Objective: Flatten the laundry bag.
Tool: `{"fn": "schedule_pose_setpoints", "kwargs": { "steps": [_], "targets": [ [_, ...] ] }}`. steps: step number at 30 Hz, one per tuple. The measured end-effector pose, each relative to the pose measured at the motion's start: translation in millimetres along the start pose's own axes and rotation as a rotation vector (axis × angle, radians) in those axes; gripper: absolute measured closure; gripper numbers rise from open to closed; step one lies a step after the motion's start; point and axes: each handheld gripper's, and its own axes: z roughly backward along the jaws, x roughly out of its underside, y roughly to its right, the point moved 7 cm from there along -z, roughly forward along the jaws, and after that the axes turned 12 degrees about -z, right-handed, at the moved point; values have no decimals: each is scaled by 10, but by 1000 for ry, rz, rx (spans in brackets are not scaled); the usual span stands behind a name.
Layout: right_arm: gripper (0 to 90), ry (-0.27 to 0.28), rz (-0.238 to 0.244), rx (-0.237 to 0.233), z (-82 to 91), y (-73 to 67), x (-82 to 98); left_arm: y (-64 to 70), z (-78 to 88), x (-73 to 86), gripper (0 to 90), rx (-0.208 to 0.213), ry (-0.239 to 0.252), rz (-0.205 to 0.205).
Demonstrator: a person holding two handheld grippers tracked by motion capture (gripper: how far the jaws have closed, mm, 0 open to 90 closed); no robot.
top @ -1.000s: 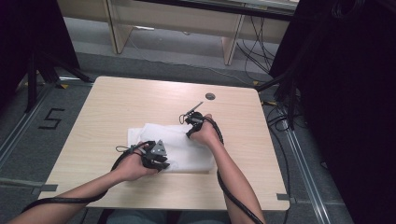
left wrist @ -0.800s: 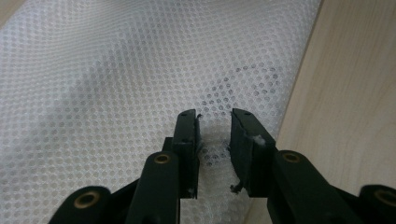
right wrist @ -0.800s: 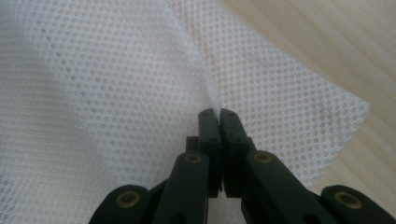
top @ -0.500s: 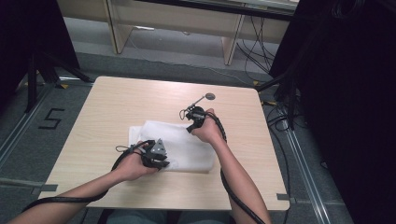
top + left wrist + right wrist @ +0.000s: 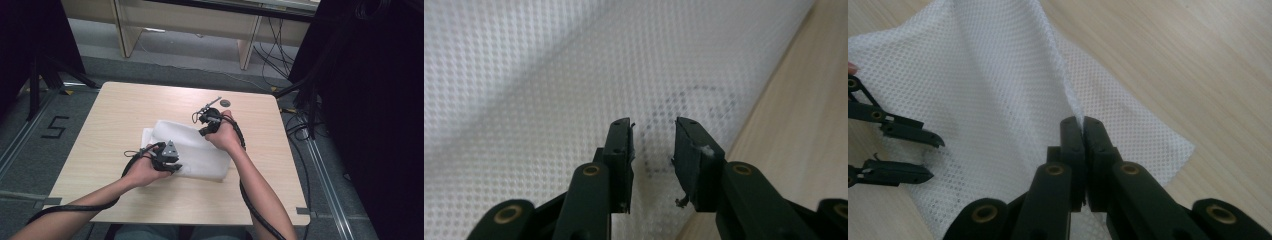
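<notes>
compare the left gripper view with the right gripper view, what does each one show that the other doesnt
Left gripper view alone: a faint grey ring seen through the white mesh cloth, just past the left gripper, whose jaws stand apart over it.

Right gripper view alone: the right gripper shut on a raised edge of the cloth, the cloth's far corner lying flat, and the left gripper farther off, open.

Both: the white mesh cloth on the light wooden table.

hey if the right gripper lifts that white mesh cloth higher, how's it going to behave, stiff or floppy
Probably floppy: where the right gripper pinches the white mesh cloth, the fabric rises in a soft ridge and drapes away. It looks thin and open-weave, so likely very light. The rest would probably drag and slide over the smooth wooden table, since the left gripper is open above it.
</notes>
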Motion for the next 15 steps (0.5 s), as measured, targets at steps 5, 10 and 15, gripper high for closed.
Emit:
{"fn": "schedule_pose_setpoints", "kwargs": {
  "steps": [5, 10, 15],
  "targets": [
    [896, 21, 9, -3, 31, -22, -25, 208, 29, -126, 819, 67, 3, -63],
    [896, 19, 2, -27, 94, -85, -15, 209, -83, -56, 833, 81, -40, -63],
    [896, 19, 1, -33, 192, -138, 6, 126, -153, -45, 828, 73, -68, -45]
  ]
}}
